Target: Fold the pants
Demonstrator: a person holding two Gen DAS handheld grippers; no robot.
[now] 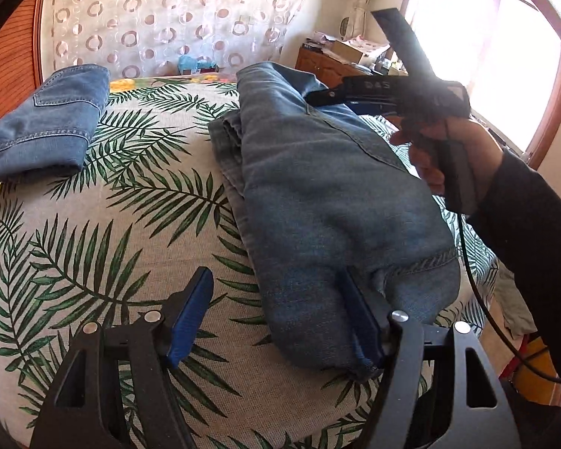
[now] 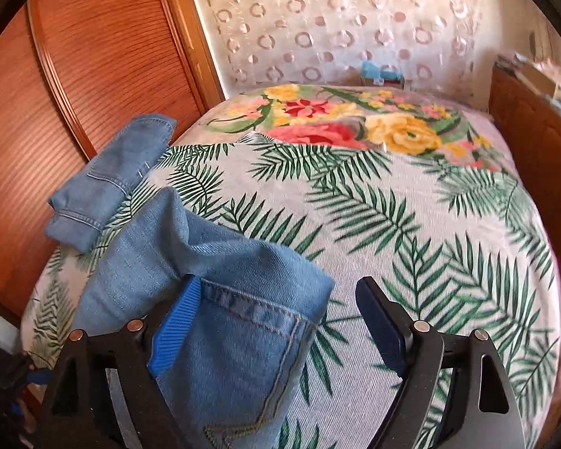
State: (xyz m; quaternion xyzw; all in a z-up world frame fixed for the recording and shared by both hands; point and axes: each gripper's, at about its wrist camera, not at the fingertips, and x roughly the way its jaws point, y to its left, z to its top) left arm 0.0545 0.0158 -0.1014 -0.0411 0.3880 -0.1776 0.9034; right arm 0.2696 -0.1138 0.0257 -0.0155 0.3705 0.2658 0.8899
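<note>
Left gripper: your left gripper [image 1: 280, 318] is spread wide, pinching nothing; its right finger lies against the near end of the jeans [image 1: 329, 194], its left finger over bare cover.

Right gripper: your right gripper [image 2: 276, 321] is spread too, with denim draped over its left finger and the other finger clear over the bed. In the left wrist view it hangs above the far end of the jeans, held in your right hand [image 1: 445, 153] (a black cable trails down from it).

Jeans in hand: they lie on the bed as a thick, layered bundle running away from you, a hem seam at the near end and a pocket seam towards the far end.

Progress: judging by the stacked layers, the main folds look done. What seems left is squaring the edges (a lower layer sticks out on the left side) and perhaps setting the bundle aside.

Finished pile: a second pair of folded jeans [image 1: 45, 127] sits well apart on the left of the bed, near the edge.

Surface: the bed wears a palm-leaf cover [image 1: 123, 224], with a floral blanket [image 2: 355, 119] beyond it at the far end.

Room: a wooden wardrobe door [image 2: 93, 56] stands to the left, a ring-patterned curtain [image 1: 161, 15] behind the bed, a cluttered wooden dresser [image 1: 329, 63] and a bright window [image 1: 505, 48] to the right.
</note>
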